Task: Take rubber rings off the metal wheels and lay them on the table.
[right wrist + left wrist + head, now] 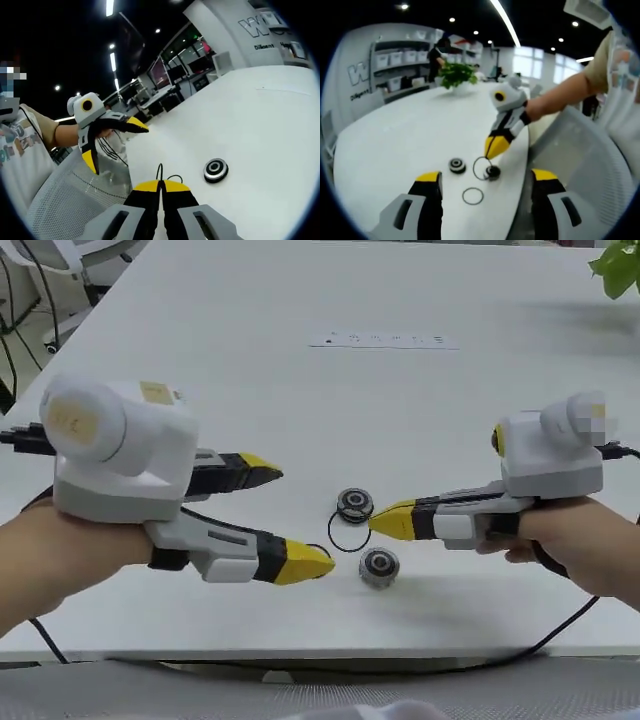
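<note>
My right gripper (pixel 385 523) is shut on a thin black rubber ring (pixel 332 538), which dangles from its yellow tips just over the white table (pixel 300 370). One metal wheel (pixel 355 504) still has a dark band and lies just behind the ring. A barer wheel (pixel 379 566) lies in front of it. My left gripper (pixel 290 518) hovers to their left, open and holding nothing. The left gripper view shows the held ring (pixel 474 169) beside a wheel (pixel 493 172), the other wheel (pixel 456 165), and a loose ring (pixel 463 196) flat on the table.
A small strip of printed marks (pixel 385 339) lies far back on the table. A green plant (pixel 620 265) stands at the far right corner. The table's front edge (pixel 300 652) runs just below the grippers, with cables hanging off it. A mesh chair (pixel 75 200) stands beside the table.
</note>
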`<state>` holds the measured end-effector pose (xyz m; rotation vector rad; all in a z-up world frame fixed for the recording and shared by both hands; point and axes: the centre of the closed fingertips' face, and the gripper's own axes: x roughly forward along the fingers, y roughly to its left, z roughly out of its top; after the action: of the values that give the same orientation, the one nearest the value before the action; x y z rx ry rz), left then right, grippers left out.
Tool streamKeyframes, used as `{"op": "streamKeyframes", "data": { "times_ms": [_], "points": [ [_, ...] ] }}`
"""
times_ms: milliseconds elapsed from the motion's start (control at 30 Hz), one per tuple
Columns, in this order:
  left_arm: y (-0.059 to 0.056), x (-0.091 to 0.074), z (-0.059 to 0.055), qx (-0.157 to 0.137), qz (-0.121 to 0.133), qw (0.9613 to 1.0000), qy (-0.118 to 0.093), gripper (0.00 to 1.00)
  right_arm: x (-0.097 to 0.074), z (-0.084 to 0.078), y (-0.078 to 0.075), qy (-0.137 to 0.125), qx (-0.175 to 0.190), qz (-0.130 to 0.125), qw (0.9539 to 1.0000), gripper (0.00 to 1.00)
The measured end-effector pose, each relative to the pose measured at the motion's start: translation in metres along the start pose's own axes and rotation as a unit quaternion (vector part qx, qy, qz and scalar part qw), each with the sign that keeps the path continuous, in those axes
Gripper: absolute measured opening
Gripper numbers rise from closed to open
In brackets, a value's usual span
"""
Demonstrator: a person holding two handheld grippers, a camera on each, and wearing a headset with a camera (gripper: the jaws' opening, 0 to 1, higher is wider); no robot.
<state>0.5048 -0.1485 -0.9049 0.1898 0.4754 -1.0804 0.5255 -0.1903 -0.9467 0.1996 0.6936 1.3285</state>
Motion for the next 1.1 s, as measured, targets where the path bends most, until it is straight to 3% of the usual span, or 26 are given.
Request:
{"op": "streamKeyframes", "data": {
  "times_ms": [333, 633, 1100],
  "points": [
    [0.002, -0.014, -0.014, -0.005, 0.013, 0.9999, 0.006, 0.85, 0.016, -0.002, -0.002, 0.022, -0.011, 0.003, 0.9997, 0.0],
    [0.009, -0.026, -0.017, -0.02, 0.03, 0.9994, 0.0, 0.92, 0.031, -0.009, -0.003, 0.047, -0.014, 0.011, 0.9987, 0.0],
    [0.01, -0.031, -0.023, -0.034, 0.034, 0.9988, -0.002, 0.94, 0.05, -0.024, -0.008, 0.085, -0.014, 0.013, 0.9962, 0.0]
  ]
}}
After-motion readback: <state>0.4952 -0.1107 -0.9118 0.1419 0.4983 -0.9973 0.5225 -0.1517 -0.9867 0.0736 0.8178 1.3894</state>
